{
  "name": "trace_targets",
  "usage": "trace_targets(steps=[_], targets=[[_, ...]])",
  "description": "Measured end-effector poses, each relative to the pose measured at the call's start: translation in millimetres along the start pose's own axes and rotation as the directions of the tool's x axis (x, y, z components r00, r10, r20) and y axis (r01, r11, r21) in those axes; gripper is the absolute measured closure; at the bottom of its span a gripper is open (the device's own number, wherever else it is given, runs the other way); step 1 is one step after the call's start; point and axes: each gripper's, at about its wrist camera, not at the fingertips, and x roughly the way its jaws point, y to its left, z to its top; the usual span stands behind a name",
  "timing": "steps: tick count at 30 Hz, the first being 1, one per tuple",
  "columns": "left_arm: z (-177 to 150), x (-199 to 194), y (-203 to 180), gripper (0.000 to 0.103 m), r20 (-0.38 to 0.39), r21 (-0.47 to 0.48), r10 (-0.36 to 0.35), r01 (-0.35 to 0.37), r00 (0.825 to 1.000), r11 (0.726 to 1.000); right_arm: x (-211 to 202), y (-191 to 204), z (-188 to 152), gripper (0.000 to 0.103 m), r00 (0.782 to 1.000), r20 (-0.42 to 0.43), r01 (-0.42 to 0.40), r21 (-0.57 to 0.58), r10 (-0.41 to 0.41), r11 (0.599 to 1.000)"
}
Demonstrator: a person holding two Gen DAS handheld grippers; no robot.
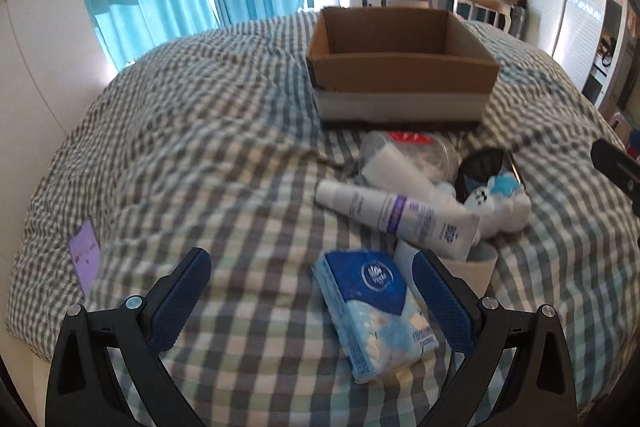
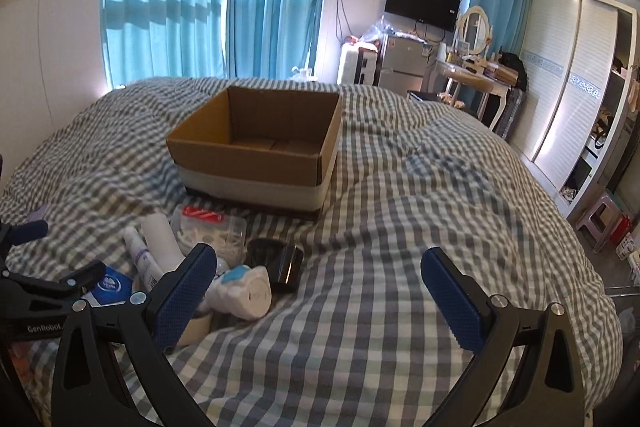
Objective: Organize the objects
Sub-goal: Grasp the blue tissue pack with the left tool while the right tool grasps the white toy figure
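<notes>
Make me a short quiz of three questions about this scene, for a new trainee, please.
1. True or false: the box already holds some of the items.
2. Which item lies between the fingers of the left gripper? A) tissue pack B) tube C) white toy
3. Fill in: both grippers are ____ (open or shut).

Key
1. False. The right wrist view shows only bare cardboard inside; the items lie on the bed in front of it.
2. A. The pack lies toward the right finger, not gripped.
3. Open. The right gripper has nothing between its fingers.
</notes>
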Motion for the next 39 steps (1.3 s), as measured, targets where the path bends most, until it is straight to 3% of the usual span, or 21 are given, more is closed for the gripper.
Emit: trace_targets(steps=[5,7,9,10,13,15,21,24,26,28,33,36,39], targets=[[-14,15,-7,0.006,-0.031,0.043,0.009,-0.008,0.999,0.999,18,2,-7,0.000,0.999,-0.049,0.000,0.006,0.001,1.000],[-17,12,-12,0.019,-0.014,0.079,-0.012,0.013,1.000,0.997,25,2,-10,0.000,0.998,-0.066,-0.005,0.007,0.005,1.000],[-19,11,-23,0.048,-0.017,0.151,-0.049,0.051,0.999,0.987,32,4,-12,0.000,0.997,-0.082,-0.007,0.003,0.007,1.000],[-20,11,-28,0.055,-0.019,0.172,-0.058,0.060,0.998,0.983,34,5,-13,0.000,0.996,-0.094,0.001,0.008,0.000,1.000],[-22,7,-37,0.063,0.005,0.228,-0.058,0.056,0.998,0.972,37,6,-15,0.000,0.995,-0.102,-0.006,0.001,0.006,1.000],[-18,5,-33,0.070,0.004,0.241,-0.107,0.102,0.994,0.965,39,7,-15,0.000,0.995,-0.104,-0.010,0.002,0.010,1.000],[8,-23,-13,0.077,0.082,0.174,-0.141,0.125,0.987,0.977,49,14,-11,0.001,0.991,-0.128,-0.033,0.002,0.033,0.999],[23,-29,-2,0.077,0.111,0.145,-0.148,0.131,0.983,0.981,67,22,-11,0.003,0.981,-0.184,-0.066,-0.029,0.060,0.997],[29,-25,4,0.077,0.110,0.134,-0.137,0.122,0.984,0.984,78,29,-14,0.017,0.969,-0.231,-0.098,-0.044,0.086,0.994],[31,-19,9,0.077,0.099,0.125,-0.145,0.132,0.984,0.983,91,34,-17,0.023,0.951,-0.280,-0.150,-0.046,0.131,0.988],[31,-5,12,0.077,0.074,0.138,-0.170,0.159,0.983,0.978,113,42,-21,0.025,0.914,-0.355,-0.224,-0.033,0.198,0.974],[29,-1,10,0.077,0.067,0.145,-0.177,0.166,0.982,0.975,123,45,-22,0.040,0.898,-0.373,-0.252,-0.006,0.232,0.968],[28,1,10,0.077,0.062,0.148,-0.181,0.170,0.982,0.974,121,46,-23,0.040,0.901,-0.368,-0.249,-0.003,0.230,0.969]])
